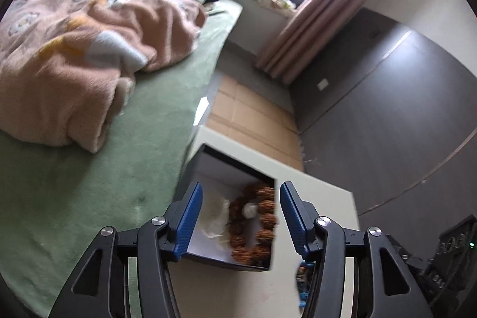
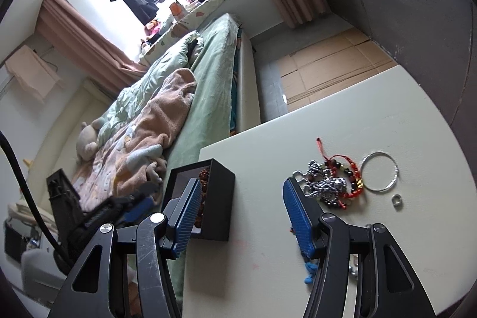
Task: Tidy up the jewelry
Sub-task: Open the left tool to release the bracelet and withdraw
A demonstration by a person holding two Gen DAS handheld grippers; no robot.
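Note:
A black box (image 1: 238, 161) with a pale lining stands near the left edge of the white table (image 1: 313, 198). Inside it lies a bracelet of large brown knobbly beads (image 1: 265, 206) beside a whitish crumpled piece (image 1: 214, 216). My left gripper (image 1: 241, 187) hovers over the box, open, its blue pads clear of the beads. In the right wrist view the box (image 2: 220, 198) is at the left finger. My right gripper (image 2: 241, 182) is open above bare table. By its right finger lie a silver bead chain (image 2: 325, 184), a red cord bracelet (image 2: 348, 169), a silver bangle (image 2: 380, 172) and a small ring (image 2: 396, 200).
A bed (image 1: 89, 184) with a green sheet and a pink blanket (image 1: 89, 49) runs along the table's left edge. Cardboard (image 1: 253, 115) covers the floor beyond the table, and a dark wall (image 1: 387, 109) is on the right. A blue cord (image 2: 310, 273) lies under the right finger.

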